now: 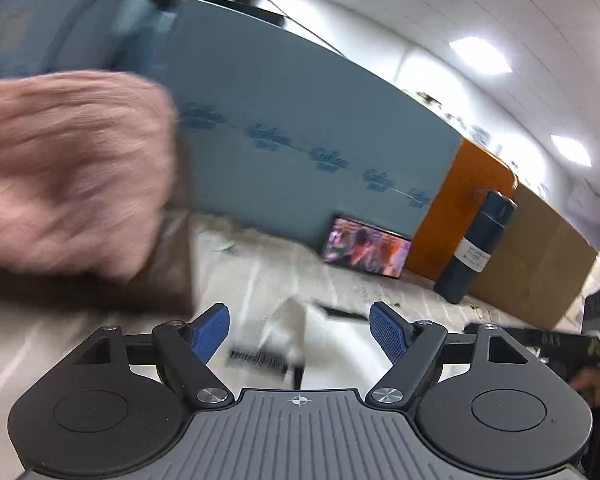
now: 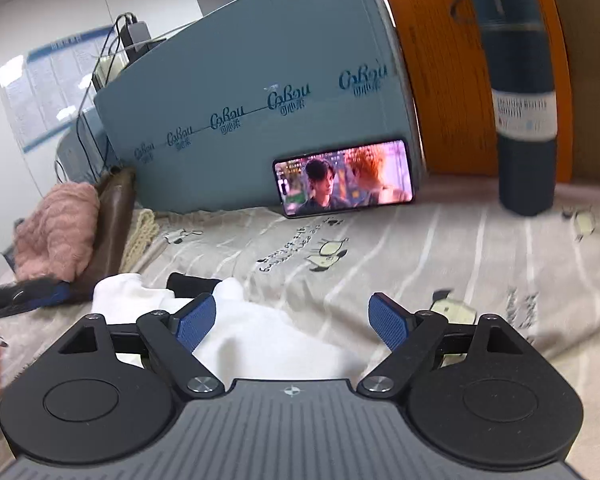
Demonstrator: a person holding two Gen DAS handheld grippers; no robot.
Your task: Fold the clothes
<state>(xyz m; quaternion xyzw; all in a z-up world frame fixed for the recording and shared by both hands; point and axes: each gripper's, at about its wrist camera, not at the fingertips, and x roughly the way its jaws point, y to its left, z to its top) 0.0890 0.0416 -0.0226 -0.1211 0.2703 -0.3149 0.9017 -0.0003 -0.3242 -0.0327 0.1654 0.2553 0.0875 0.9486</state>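
Both grippers, left (image 1: 299, 334) and right (image 2: 291, 320), are spread wide and holding nothing. The crumpled white cloth garment (image 2: 260, 336) lies on the striped bedsheet (image 2: 440, 240) just under the right one. Looks like the grab step; next means pinching an edge.

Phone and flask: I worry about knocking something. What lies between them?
Right wrist view: only bare printed bedsheet lies between the phone and the flask.

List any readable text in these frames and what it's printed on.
"CoRou", repeated in a row with small Chinese characters beneath: blue box.
White label on dark bottle: too blurred.
Dark script on printed bedsheet: unreadable.
Phone screen overlay: too small.
Wall poster: illegible.
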